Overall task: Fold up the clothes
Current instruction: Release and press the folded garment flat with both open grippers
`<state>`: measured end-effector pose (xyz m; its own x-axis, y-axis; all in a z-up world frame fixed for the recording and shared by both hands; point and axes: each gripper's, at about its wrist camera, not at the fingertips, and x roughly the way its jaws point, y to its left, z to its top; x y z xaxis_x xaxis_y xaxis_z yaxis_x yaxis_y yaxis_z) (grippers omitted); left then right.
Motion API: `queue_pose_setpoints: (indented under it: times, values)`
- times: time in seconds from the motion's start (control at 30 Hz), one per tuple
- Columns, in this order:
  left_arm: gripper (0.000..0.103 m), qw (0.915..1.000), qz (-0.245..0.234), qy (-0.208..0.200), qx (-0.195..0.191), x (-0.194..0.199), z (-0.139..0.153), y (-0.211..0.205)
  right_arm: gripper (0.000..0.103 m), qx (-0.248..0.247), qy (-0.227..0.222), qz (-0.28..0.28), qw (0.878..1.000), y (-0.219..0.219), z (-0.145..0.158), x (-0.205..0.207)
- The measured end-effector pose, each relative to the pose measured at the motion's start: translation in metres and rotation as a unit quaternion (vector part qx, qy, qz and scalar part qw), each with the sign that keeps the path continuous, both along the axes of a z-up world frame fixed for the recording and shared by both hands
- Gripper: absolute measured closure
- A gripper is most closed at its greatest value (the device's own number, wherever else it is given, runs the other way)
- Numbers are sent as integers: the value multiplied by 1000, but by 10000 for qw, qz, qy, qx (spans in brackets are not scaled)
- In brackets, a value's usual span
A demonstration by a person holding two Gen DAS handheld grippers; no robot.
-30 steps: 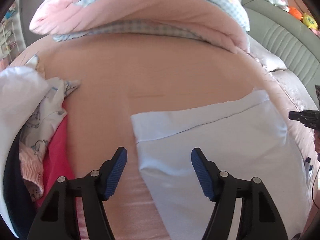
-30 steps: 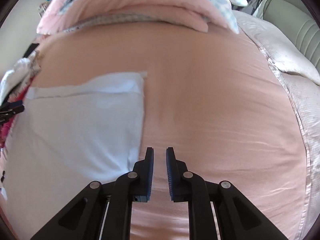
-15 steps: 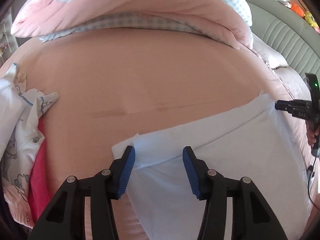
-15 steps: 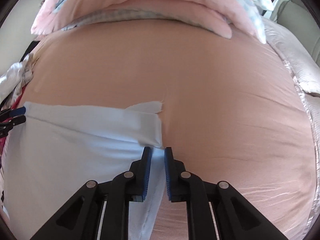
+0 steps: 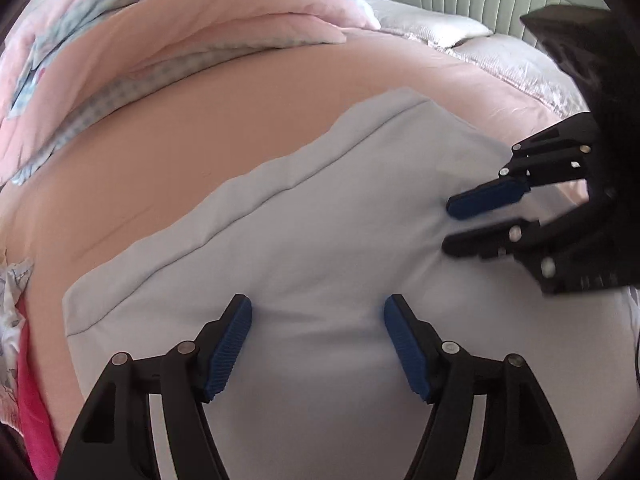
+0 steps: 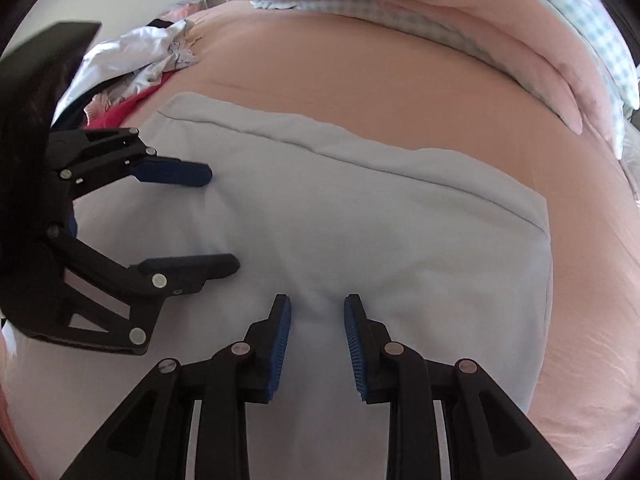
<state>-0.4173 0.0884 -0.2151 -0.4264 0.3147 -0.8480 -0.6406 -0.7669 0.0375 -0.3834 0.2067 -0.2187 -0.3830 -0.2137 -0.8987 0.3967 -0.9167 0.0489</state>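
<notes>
Pale blue flat cloth garment lies directly under both open, empty tongs, left tongs and right tongs; hemmed long edge runs crosswise beyond their tips, on the pink bed.

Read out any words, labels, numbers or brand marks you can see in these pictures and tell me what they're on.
There is no readable text in either view.
The light blue garment shows no print or label.
The quilt carries only a check and cartoon pattern, no words.
The left gripper and right gripper bear no markings.

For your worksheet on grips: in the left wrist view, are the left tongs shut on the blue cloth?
No, the left tongs stand wide open over the blue cloth, gripping nothing.
</notes>
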Motion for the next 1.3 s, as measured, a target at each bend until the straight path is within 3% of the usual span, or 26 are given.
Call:
queue_pose_setpoints:
  times: [0.1,0.2,0.27,0.37,0.47,0.57,0.67,0.77,0.87,0.93,1.1,1.2,1.3]
  values:
    - [19,9996,-15,-15,-287,4,3,-36,80,361,64,-300,9989,38,4,-2]
    - [16,9988,277,-331,-210,0,7,-72,60,683,70,-568,9960,79,3,-3]
    - [17,9976,629,-144,-232,0,19,-80,55,610,75,-871,9943,92,11,-1]
    - [17,9967,659,-151,447,6,38,-63,53,3,179,-1016,9947,82,25,4]
    - [17,9974,661,-158,236,3,32,-25,53,-396,24,-872,9954,43,23,-4]
    - [17,9962,776,-393,29,-15,10,-16,53,-207,-178,-853,9960,18,5,-21]
    - [17,9919,1177,-206,429,-30,26,-27,53,-217,-20,-1130,9934,26,6,-42]
    - [17,9831,1663,-446,627,-49,24,-49,53,-118,168,-1424,9896,39,11,-66]
    - [17,9826,1754,-306,528,-57,27,-41,52,71,-188,-1437,9894,47,-12,-90]
    - [17,9821,1815,-212,462,-63,29,-35,50,155,66,-1383,9902,45,-12,-96]
    - [17,9801,1962,26,297,-76,34,-22,50,22,63,-1595,9872,48,-4,-101]
    - [17,9835,1742,390,278,-39,63,-27,50,-212,283,-1641,9858,53,17,-83]
    - [17,9876,1539,111,284,-3,77,-35,50,-1023,-130,-1894,9765,63,38,-53]
